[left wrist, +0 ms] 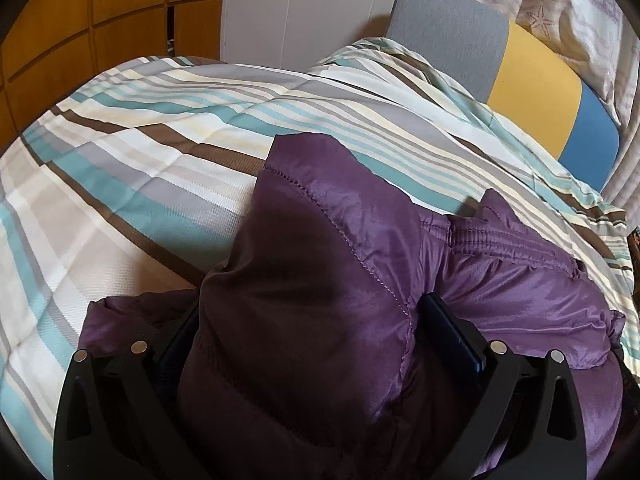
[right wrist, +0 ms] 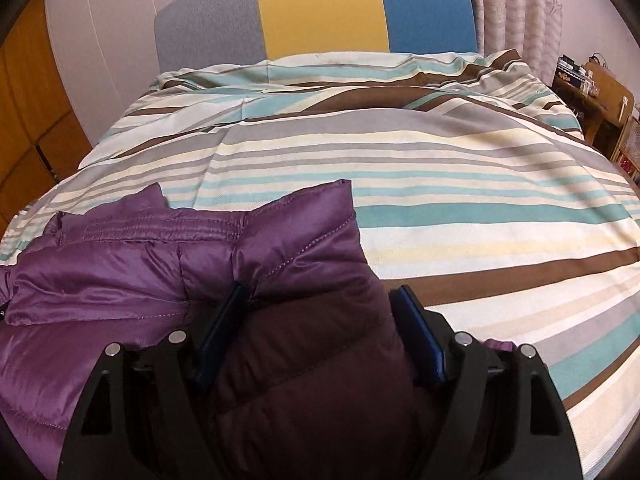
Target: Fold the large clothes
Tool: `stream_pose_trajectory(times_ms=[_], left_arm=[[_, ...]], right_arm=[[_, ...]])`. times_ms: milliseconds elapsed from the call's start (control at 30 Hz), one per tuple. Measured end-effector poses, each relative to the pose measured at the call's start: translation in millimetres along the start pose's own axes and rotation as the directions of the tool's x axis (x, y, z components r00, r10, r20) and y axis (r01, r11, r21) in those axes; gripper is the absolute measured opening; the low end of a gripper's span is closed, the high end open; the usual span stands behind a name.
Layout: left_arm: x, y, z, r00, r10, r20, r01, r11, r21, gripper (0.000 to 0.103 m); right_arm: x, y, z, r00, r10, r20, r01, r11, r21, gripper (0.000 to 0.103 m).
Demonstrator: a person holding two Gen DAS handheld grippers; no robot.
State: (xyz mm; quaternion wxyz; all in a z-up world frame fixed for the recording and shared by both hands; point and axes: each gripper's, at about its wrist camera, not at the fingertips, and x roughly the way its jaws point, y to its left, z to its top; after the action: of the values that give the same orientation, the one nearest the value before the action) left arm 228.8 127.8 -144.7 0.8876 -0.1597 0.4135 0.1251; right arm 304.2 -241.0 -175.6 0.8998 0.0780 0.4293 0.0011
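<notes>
A shiny purple quilted jacket (left wrist: 328, 240) lies on the striped bedspread (left wrist: 140, 152). My left gripper (left wrist: 308, 320) is shut on a thick padded part of the jacket, which bulges between its blue-padded fingers (left wrist: 456, 332). In the right wrist view the same purple jacket (right wrist: 120, 264) spreads to the left. My right gripper (right wrist: 324, 320) is shut on another padded part of it, and the fabric fills the gap between its fingers (right wrist: 420, 332). The jacket's elastic band (right wrist: 160, 232) runs between the two held parts. The bedspread (right wrist: 440, 200) stretches ahead.
A grey, yellow and blue headboard (right wrist: 320, 12) stands at the far end of the bed. Wooden wardrobe doors (left wrist: 100, 12) are on the left. A patterned curtain (right wrist: 516, 8) and a cluttered wooden shelf (right wrist: 592, 92) are on the right.
</notes>
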Motion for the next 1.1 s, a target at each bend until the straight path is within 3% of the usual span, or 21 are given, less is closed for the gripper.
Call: stream_pose_trajectory(times_ms=[167, 333, 433, 567, 767, 933, 1100], left_arm=[[-33, 11, -14, 1.0, 0.007, 0.024, -0.007, 1.0, -0.023, 0.1], [-75, 41, -45, 0.995, 0.027, 0.095, -0.022, 0.998, -0.055, 0.1], [-86, 57, -65, 0.995, 0.058, 0.082, -0.052, 0.996, -0.066, 0.1], [-89, 79, -87, 0.998, -0.053, 0.046, 0.059, 0.987, -0.15, 0.1], [-100, 67, -96, 0.991, -0.127, 0.039, 0.131, 0.984, -0.119, 0.1], [-99, 66, -99, 0.987, -0.155, 0.033, 0.158, 0.979, -0.128, 0.1], [-97, 68, -96, 0.983, -0.179, 0.032, 0.182, 0.97, -0.162, 0.1]], right_arm=[[2, 3, 1, 1.0, -0.014, 0.006, 0.014, 1.0, -0.008, 0.078], [1, 5, 1, 0.999, -0.034, 0.012, 0.034, 0.999, -0.017, 0.08], [-1, 8, 0, 0.998, -0.059, 0.021, 0.059, 0.998, -0.028, 0.081], [-8, 14, -2, 0.992, -0.113, 0.057, 0.116, 0.992, -0.058, 0.083], [-27, 27, -9, 0.967, -0.191, 0.169, 0.211, 0.971, -0.11, 0.084], [-46, 38, -16, 0.958, -0.175, 0.229, 0.217, 0.961, -0.17, 0.085], [-73, 43, -28, 0.971, -0.058, 0.23, 0.11, 0.97, -0.218, 0.085]])
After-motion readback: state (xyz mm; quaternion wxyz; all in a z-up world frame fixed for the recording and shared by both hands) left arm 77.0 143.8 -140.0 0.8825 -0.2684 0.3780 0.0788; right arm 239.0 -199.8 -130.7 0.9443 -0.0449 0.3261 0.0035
